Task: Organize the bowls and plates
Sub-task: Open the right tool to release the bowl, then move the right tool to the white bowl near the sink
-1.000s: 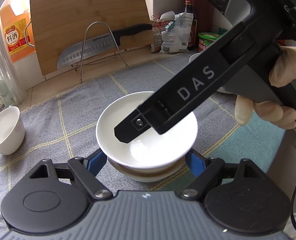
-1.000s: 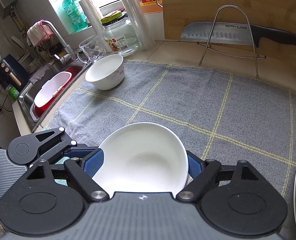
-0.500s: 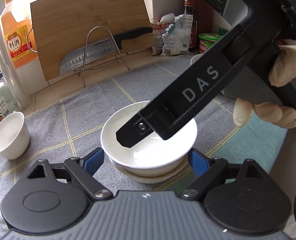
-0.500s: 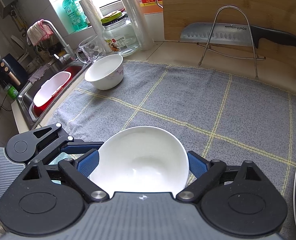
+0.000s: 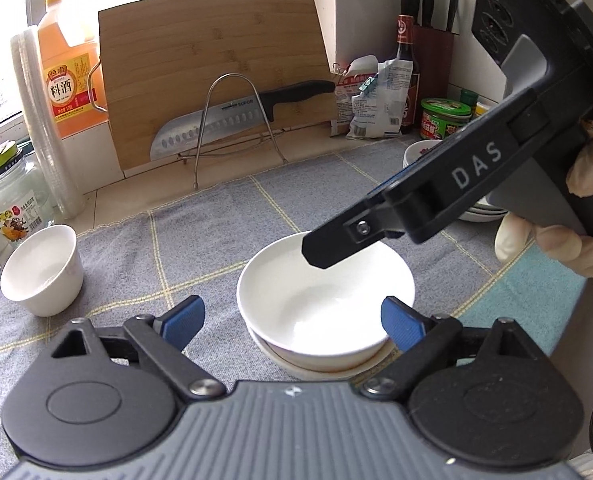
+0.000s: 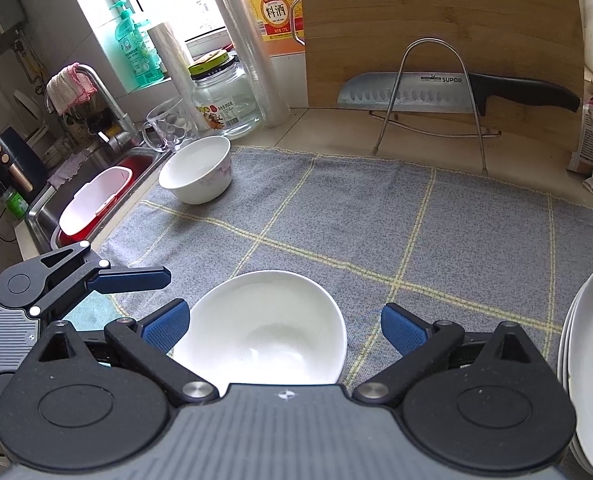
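The left claw (image 5: 292, 322) is opening, its blue pads clear of the white bowl (image 5: 324, 304) between them. That bowl sits nested in another dish on the grey checked cloth (image 5: 216, 232) covering the desk. The right claw (image 6: 284, 328) is also opening, pads spread well off the same bowl (image 6: 264, 328). Beyond, a smaller white bowl (image 6: 197, 170) stands at the cloth's far left corner near the sink (image 6: 44, 208), and stacked plates (image 6: 588, 360) lie at the right edge.
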{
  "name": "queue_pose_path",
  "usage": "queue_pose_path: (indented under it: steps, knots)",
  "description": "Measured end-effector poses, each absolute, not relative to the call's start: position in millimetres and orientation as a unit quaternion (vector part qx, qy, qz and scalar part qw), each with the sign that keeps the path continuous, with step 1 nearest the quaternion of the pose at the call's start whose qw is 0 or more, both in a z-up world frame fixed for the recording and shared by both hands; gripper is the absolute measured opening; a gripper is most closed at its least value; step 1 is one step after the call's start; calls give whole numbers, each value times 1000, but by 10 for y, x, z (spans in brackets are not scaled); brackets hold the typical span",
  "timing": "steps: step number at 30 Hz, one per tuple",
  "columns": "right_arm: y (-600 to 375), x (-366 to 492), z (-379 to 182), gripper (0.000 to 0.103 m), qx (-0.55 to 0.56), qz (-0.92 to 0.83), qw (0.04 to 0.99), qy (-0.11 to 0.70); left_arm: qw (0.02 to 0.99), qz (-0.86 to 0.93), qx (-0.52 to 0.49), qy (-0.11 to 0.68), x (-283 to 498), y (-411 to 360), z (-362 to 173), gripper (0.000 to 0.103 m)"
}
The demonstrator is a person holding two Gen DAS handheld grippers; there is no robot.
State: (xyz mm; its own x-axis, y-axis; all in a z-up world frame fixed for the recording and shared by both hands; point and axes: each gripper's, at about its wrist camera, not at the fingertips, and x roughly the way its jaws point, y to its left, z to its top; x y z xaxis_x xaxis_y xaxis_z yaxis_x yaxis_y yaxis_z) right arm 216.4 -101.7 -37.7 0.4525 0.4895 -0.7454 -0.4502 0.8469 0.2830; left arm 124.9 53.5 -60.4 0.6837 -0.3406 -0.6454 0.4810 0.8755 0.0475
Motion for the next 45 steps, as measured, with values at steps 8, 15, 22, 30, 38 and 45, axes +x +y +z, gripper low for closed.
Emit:
queue_pose_path:
  steps: [8,15,22,30,38,45]
  knots:
    - [-1086,2105,-390,103,22,275,852,445,914,-212,104,330,1217,567,-625,95]
    - [-1119,2090,-379,103,20,284,851,442,917,-196,105,330,1185,538,-625,95]
    - [-1126,2086,-337,103,-5,299,851,432,929,-153,101,322,1122,546,-522,95]
    - [-976,2147,-227,103,-21,331,847,415,940,-77,87,321,1183,877,-491,96]
    - [-595,2283,-138,103,-45,316,851,416,943,-47,76,321,1537,1431,-586,96]
    - [-25,2515,-81,103,-79,299,851,426,944,-41,82,316,1823,1902,-679,96]
